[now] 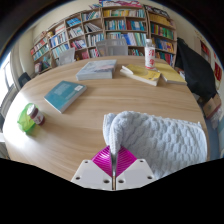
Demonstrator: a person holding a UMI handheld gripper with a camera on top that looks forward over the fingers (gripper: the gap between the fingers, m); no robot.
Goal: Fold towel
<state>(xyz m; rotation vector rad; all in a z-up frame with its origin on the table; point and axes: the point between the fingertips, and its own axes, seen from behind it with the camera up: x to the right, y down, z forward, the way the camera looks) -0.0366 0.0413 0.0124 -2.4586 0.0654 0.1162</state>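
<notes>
In the gripper view, the gripper had its two fingers pressed together on a lifted edge of the white towel, their magenta pads nearly meeting around the cloth. The towel lay bunched on the round wooden worktop, its ribbed bulk spreading from the fingers toward the worktop's near rim, one corner pulled up at the pinch.

Measured from the towel, a teal book lay well apart across bare wood, and a green and white object sat beyond that book at the worktop's rim; what it was could not be told. Farther across the worktop lay a grey stack of books or papers, a yellow-covered book beside it, and one white bottle standing upright just behind the yellow book. Nothing lay between the towel and these things.

A dark chair stood at the worktop's far side, past the yellow book. Behind everything, bookshelves packed with books lined the room's walls.
</notes>
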